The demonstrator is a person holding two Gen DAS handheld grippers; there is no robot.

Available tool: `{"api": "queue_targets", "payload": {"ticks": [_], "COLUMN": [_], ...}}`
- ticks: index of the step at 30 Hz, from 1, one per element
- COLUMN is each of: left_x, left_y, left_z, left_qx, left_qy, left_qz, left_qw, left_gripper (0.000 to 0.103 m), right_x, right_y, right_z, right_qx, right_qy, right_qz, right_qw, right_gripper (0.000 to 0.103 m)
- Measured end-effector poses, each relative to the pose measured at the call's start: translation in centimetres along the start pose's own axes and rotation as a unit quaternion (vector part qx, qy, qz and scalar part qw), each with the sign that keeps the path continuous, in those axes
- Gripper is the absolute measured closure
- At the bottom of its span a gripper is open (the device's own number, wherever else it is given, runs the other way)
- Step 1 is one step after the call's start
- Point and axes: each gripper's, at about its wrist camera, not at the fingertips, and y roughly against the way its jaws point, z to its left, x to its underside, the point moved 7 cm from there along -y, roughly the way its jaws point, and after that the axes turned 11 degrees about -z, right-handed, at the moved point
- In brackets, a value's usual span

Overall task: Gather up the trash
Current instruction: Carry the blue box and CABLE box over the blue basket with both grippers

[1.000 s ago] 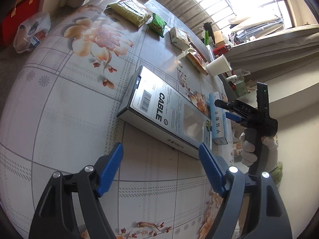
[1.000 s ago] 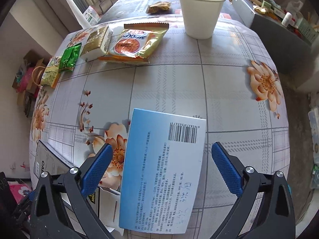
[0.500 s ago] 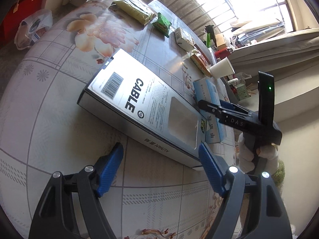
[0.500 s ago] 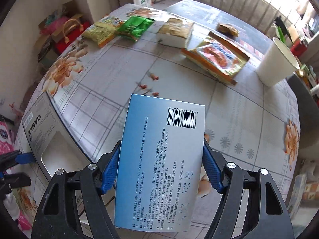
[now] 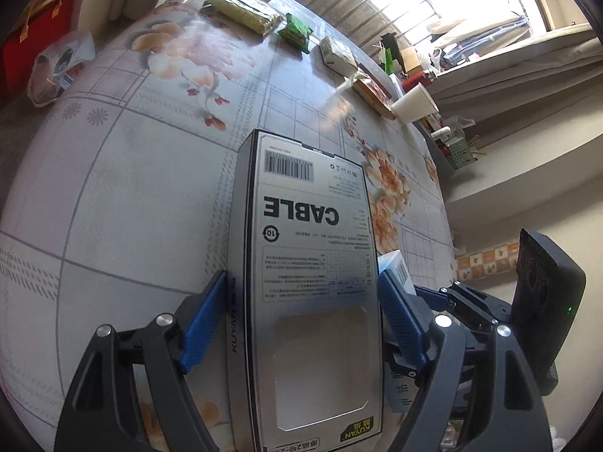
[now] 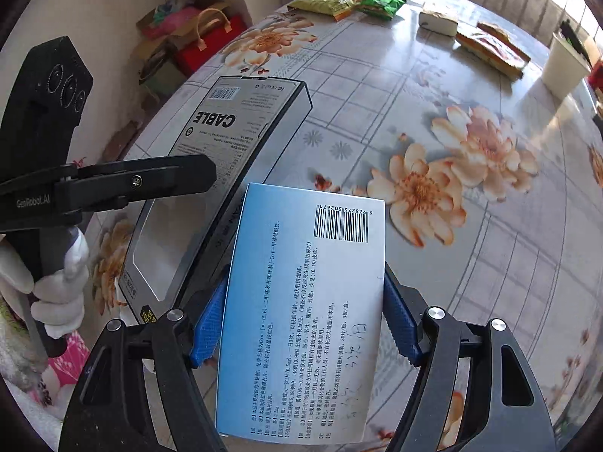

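My left gripper (image 5: 303, 324) is shut on a grey box marked CABLE (image 5: 309, 256), its blue pads against both long sides. The box also shows in the right wrist view (image 6: 233, 124), held off the table. My right gripper (image 6: 301, 324) is shut on a light blue medicine box (image 6: 305, 301) with a barcode, raised above the floral tablecloth (image 6: 433, 120). The left gripper (image 6: 113, 184) and a white-gloved hand appear at the left of the right wrist view. A corner of the blue box (image 5: 395, 267) shows beside the left gripper's right pad.
At the table's far side lie a yellow-green snack bag (image 5: 241, 13), a green packet (image 5: 297, 34), a small white box (image 5: 337, 56), an orange snack bag (image 6: 490, 47) and a white paper cup (image 6: 565, 67). Red bags (image 6: 211, 41) stand on the floor beyond the table's edge.
My left gripper has closed around the CABLE box and lifted it, turned lengthwise between the pads. My right gripper still grips the blue box and has swung left, closer to the left gripper.
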Motion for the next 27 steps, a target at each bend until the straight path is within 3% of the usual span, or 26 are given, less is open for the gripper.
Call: {"api": "queue_targets", "payload": {"ticks": [3,7,14,19,27], "left_x": [2.4,3.8,6.1,7.6,8.6], "left_y": [0.4,1.1,0.2,-1.4,-2.0], "left_z": [-1.4,-3.5,-7.5,-7.0,-7.5], "left_qx": [0.010,-0.017,-0.074,-0.131,-0.167], "left_qy": [-0.030,-0.095,-0.210,-0.234,-0.264], "left_qz": [0.026,0.015,0.001,0.009,-0.009], "left_qw": [0.9992,0.9952,0.9749,0.9633,0.9498], "left_gripper": [0.025,0.024,0.013,0.013,0.011], "right_x": [3.4,6.5,9.5,11.5,13.2], "right_y": [2.2,5.6,8.0,9.7,10.1], "right_z": [-0.5,-3.6,-8.0,-8.1,-7.6], "right_qx": [0.002,0.088,0.142,0.147,0.162], "right_qy": [-0.044,-0.088,-0.180,-0.216,-0.206], "right_qz": [-0.010,-0.052,-0.093,-0.119,-0.120], "right_qw": [0.999,0.991,0.969,0.958,0.958], "right_gripper": [0.034,0.033,0.023,0.016,0.013]}}
